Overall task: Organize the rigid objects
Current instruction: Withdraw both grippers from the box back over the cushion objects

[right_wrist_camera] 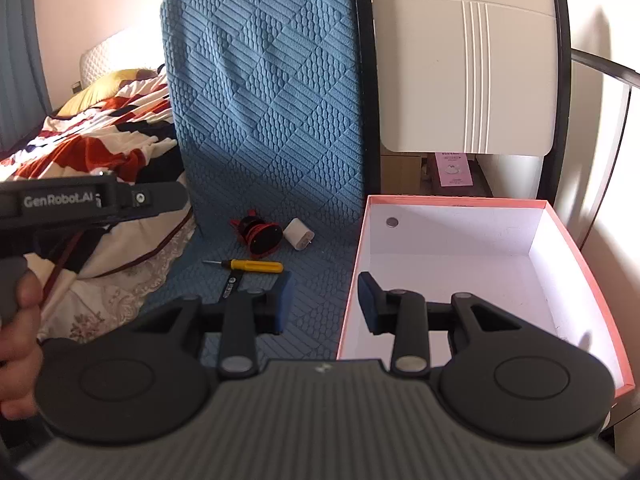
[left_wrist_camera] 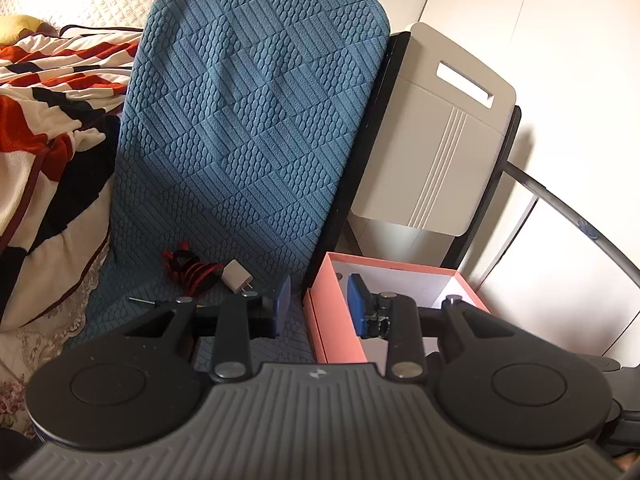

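- The left hand-held gripper (left_wrist_camera: 318,300) has its jaws spread apart with nothing between them; through the gap I see only blue cover and the wall of the pink box (left_wrist_camera: 340,334).
- The right hand-held gripper (right_wrist_camera: 324,304) is also spread and empty. Its right finger hangs over the open pink box (right_wrist_camera: 576,248), its left finger over the blue quilted cover (right_wrist_camera: 264,80).
- The things to organize lie on the blue cover, ahead of both grippers and to the left of their gaps: a yellow screwdriver (right_wrist_camera: 256,266), a red and black cable reel (right_wrist_camera: 258,236) and a white charger plug (right_wrist_camera: 298,234).
- In the right wrist view the screwdriver is the nearest thing, just ahead of the left finger. Its long axis runs across the view, with the metal tip to the left and the yellow handle to the right.
- The reel and the plug lie a little farther, close beside each other; whether they touch I cannot tell.
- In the left wrist view only the dark tip of the screwdriver (left_wrist_camera: 140,300) shows; the linkage hides the handle.
- The box is empty except for a small round thing on its inner wall, so I judge that no thing is put away yet.
- The left gripper, whose body and the hand (right_wrist_camera: 18,344) that grips it show at the left edge of the right wrist view, seems to me better placed for the screwdriver. Jaws closing sideways would meet the handle along its length, so the wrist should roll first.
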`<act>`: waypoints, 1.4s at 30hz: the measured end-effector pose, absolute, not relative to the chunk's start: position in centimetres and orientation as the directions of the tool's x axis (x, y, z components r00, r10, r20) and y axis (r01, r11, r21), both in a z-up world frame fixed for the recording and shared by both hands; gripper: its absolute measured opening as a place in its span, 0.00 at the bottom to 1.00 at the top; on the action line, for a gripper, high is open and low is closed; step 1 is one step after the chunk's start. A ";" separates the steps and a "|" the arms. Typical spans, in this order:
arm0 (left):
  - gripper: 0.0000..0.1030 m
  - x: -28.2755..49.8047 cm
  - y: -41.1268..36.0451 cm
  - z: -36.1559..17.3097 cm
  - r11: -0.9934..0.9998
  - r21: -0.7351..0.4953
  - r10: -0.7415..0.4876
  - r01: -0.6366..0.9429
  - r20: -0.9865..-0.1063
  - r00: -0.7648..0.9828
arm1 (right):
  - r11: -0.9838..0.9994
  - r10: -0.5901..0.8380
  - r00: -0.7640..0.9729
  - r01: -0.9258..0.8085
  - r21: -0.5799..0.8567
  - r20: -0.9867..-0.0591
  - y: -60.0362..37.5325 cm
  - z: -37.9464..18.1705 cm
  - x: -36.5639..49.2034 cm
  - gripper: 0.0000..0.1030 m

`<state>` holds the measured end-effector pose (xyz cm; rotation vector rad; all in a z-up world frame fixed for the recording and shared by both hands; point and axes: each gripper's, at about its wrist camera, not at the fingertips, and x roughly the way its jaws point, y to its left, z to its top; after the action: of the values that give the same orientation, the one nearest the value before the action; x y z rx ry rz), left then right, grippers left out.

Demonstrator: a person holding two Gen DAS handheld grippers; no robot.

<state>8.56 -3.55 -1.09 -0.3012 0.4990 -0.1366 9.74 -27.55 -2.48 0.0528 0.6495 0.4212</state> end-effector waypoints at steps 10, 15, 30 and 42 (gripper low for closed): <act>0.35 7.6 -0.8 -3.8 0.950 -0.313 -0.181 0.024 -0.484 0.856 | 0.909 0.399 0.674 -0.382 0.169 -0.622 -24.0 -4.6 8.9 0.37; 0.35 7.0 0.8 -4.5 0.949 -0.315 -0.156 -0.008 -0.490 0.857 | 0.907 0.401 0.659 -0.386 0.172 -0.636 -22.7 -5.2 8.7 0.37; 0.35 7.7 4.4 -10.3 0.944 -0.307 -0.080 -0.120 -0.567 0.820 | 0.908 0.388 0.620 -0.384 0.168 -0.682 -21.1 -7.1 8.6 0.37; 0.35 10.6 5.5 -13.3 0.935 -0.305 -0.050 -0.180 -0.617 0.786 | 0.905 0.397 0.584 -0.380 0.193 -0.708 -18.8 -8.6 12.5 0.37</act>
<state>10.61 5.49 -13.29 -0.3616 0.6671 0.0717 12.54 -18.83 -8.62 0.0217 0.8322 0.4532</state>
